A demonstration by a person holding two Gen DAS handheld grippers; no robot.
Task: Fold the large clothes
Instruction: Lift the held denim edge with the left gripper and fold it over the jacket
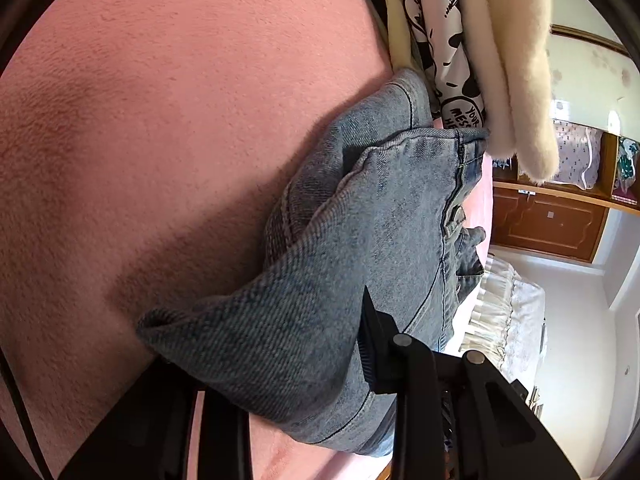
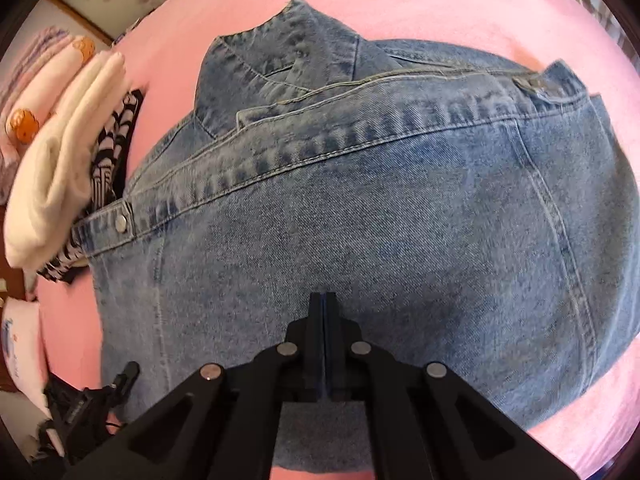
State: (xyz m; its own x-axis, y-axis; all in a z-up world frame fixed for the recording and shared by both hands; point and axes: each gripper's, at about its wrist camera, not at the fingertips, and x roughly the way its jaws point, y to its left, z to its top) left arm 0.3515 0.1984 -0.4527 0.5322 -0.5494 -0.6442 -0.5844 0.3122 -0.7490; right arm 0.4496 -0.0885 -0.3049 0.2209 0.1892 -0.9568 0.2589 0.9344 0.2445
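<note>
Right claw, clenched empty, presses the folded denim jacket; left claw grasps its edge at 8 o'clock. Smooth toward the collar at 12, keeping layers square.

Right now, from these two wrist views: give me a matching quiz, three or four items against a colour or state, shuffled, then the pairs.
Items:
1. denim jacket
2. right gripper
3. fleece garment
4. bed cover

Descriptions:
A. cream, folded, beside the jacket
B. pink, under everything
C. blue, folded, metal snap showing
D. black, jaws shut together, nothing between them

Pairs: 1-C, 2-D, 3-A, 4-B
</note>
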